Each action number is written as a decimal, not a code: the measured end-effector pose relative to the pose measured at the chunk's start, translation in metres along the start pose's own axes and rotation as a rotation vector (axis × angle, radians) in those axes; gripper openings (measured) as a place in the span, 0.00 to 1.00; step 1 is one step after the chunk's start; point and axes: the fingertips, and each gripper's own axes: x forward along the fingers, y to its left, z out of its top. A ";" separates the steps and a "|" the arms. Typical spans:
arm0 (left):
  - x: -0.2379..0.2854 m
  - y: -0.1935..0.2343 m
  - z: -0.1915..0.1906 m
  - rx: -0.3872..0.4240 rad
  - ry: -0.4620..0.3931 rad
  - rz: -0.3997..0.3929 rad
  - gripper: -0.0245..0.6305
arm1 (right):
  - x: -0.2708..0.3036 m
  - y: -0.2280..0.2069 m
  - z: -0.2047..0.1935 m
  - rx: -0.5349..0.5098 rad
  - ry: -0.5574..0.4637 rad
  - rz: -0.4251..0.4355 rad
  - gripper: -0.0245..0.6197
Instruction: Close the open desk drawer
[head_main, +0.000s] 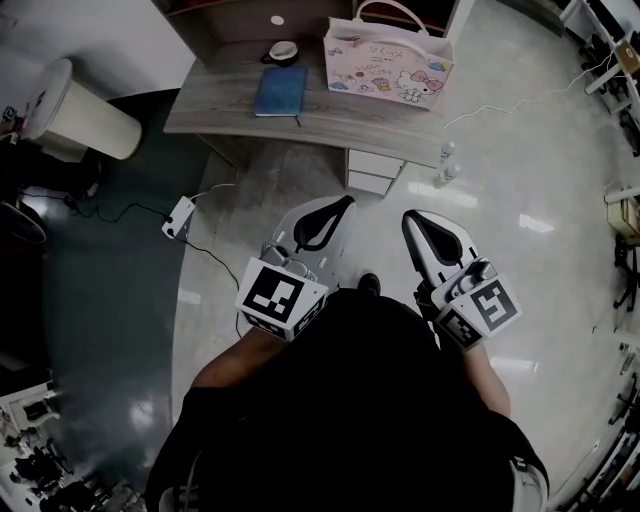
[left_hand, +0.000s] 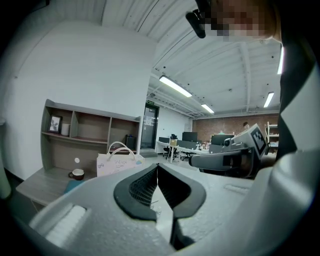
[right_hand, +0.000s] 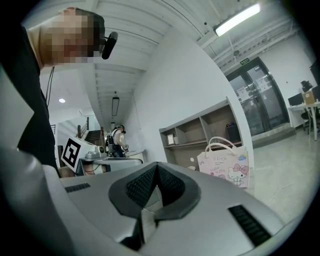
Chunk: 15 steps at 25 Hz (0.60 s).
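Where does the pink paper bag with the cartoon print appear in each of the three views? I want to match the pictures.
Head view: the pink bag stands at top centre, on the right part of the desk.
Left gripper view: it is left of centre, at middle height.
Right gripper view: it is right of centre, below middle height.
Shared landmark: the white round spot on the panel behind the desk, always left of the bag.

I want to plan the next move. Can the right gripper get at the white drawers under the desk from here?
Probably yes, but not yet: the right gripper, jaws shut, is held apart from the drawers. Only bare floor lies between them, so the way looks free.
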 end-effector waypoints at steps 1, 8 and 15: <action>0.001 0.001 0.000 0.000 0.000 0.000 0.05 | 0.001 -0.001 0.000 -0.001 -0.001 0.001 0.05; -0.006 0.007 -0.001 -0.002 -0.001 -0.031 0.05 | 0.013 0.008 -0.005 0.005 0.000 -0.016 0.05; -0.013 0.019 -0.001 -0.009 -0.004 -0.042 0.05 | 0.030 0.016 -0.006 0.004 0.007 -0.013 0.05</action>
